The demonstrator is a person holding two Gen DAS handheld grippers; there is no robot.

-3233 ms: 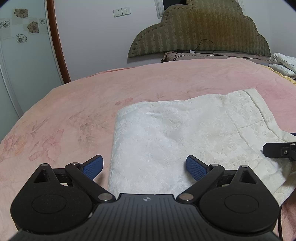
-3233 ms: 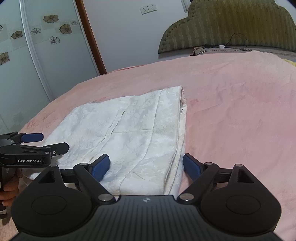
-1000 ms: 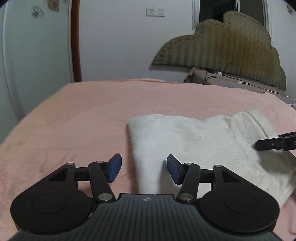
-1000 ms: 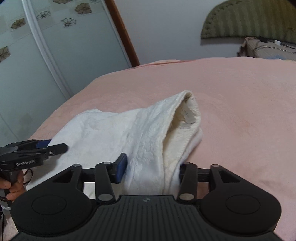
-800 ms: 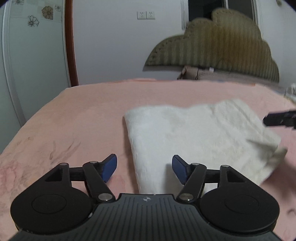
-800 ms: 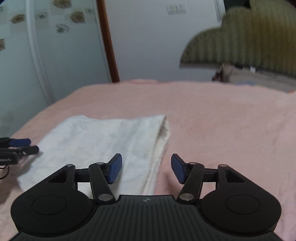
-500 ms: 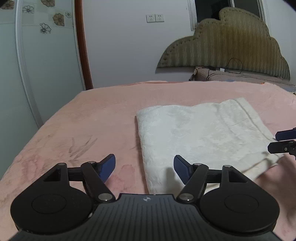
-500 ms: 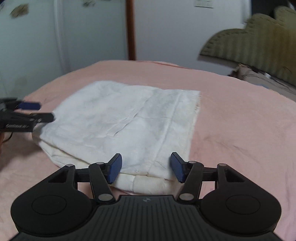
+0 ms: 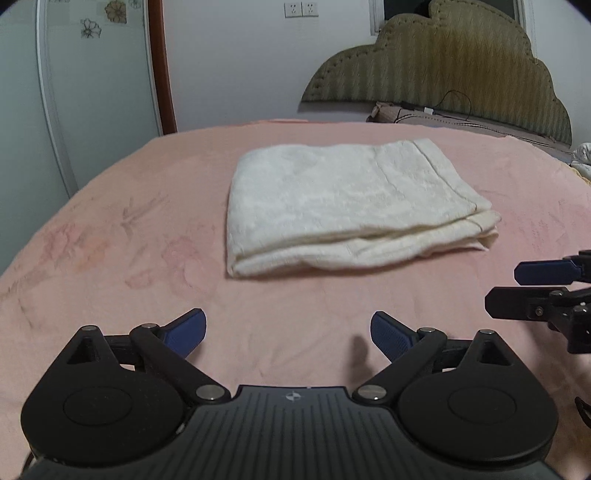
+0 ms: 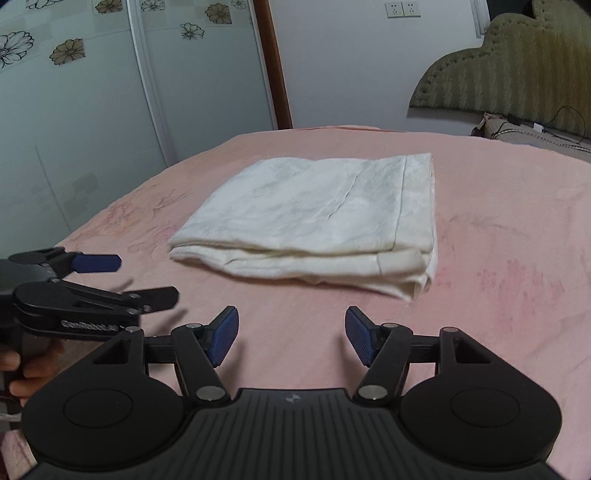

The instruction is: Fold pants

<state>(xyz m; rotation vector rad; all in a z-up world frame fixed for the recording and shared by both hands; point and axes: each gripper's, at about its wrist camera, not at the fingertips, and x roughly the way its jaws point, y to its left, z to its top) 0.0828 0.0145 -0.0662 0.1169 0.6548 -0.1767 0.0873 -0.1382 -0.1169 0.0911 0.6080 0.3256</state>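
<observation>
I counted one folded pair of white pants [image 9: 343,206] on one pink bed [image 9: 110,236], two hand-held grippers, left [image 9: 288,332] and right [image 10: 290,336], one headboard [image 9: 443,70] and two wall sockets [image 9: 301,9].

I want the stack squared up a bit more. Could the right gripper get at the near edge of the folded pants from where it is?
Probably yes: the right gripper is open, and only bare blanket lies before the pants.

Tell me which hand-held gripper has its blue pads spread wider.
The left hand-held gripper: its jaws have just been opening and gape wider than the right hand-held gripper; both empty, short of the folded cream pants.
</observation>
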